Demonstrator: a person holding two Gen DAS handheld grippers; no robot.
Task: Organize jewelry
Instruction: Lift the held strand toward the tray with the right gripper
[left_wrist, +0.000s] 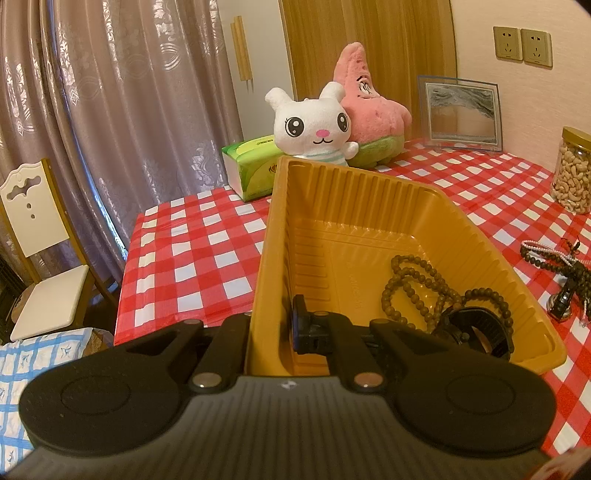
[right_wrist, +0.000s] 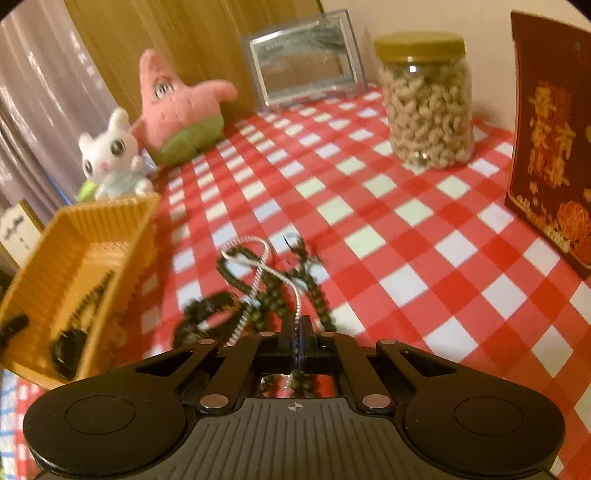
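Left hand-held gripper (left_wrist: 271, 332) pinching yellow tray (left_wrist: 461, 218) wall | right hand-held gripper (right_wrist: 300, 341) pinching silver chain (right_wrist: 258, 273), dark beads (right_wrist: 314, 291) tangled

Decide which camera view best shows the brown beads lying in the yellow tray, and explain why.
The left wrist view. It looks straight down into the tray, so the brown beads show sharply as a looped string on its floor. The right wrist view sees the tray from the side, blurred; only dark shapes show inside.

A home dining table (checked tablecloth (left_wrist: 207, 254), plush toys (left_wrist: 314, 125)), curtains (left_wrist: 110, 92) behind.
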